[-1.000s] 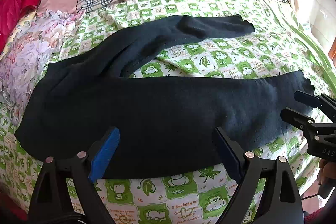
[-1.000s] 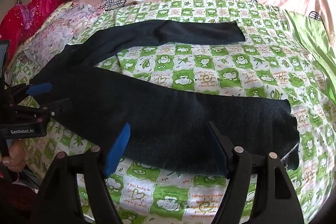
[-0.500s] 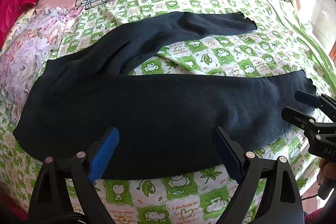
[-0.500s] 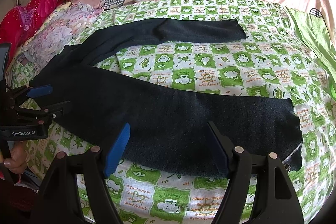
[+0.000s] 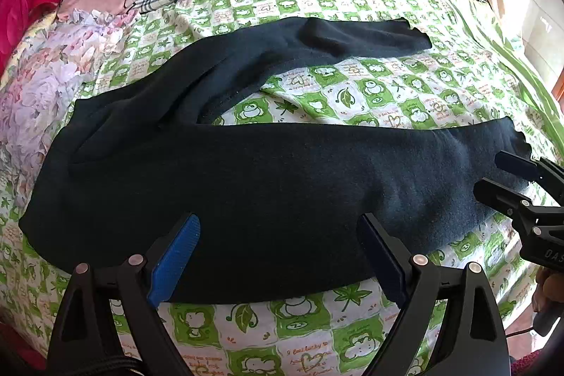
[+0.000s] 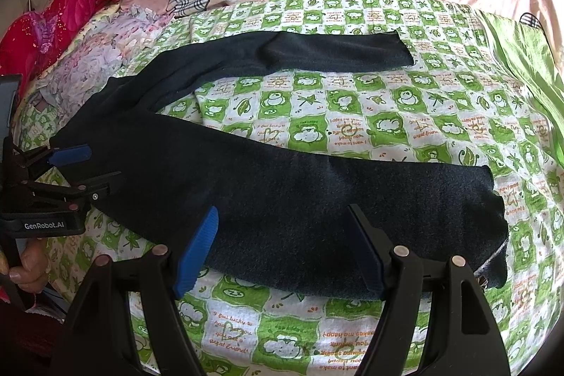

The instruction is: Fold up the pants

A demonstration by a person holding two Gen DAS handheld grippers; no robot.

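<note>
Hovering over dark pants (image 5: 268,185) spread on a bed, both grippers empty with jaws apart.

Pants lie flat on the green checked sheet (image 5: 370,97), waist toward the flowered cloth (image 5: 38,87), legs splayed in a V, the near leg running across in front of both cameras. The left gripper (image 5: 278,256) hangs over the thigh and seat; the right gripper (image 6: 282,249) hangs over the near leg toward its cuff (image 6: 493,199). Judging by the matte, fleecy look, the cloth is soft, light and limp, and will sag and bunch, not slide. Best holds seem to be the near leg's edge by the cuff and the waistband, pinching both layers to carry that leg onto the far one (image 6: 338,51).
</note>
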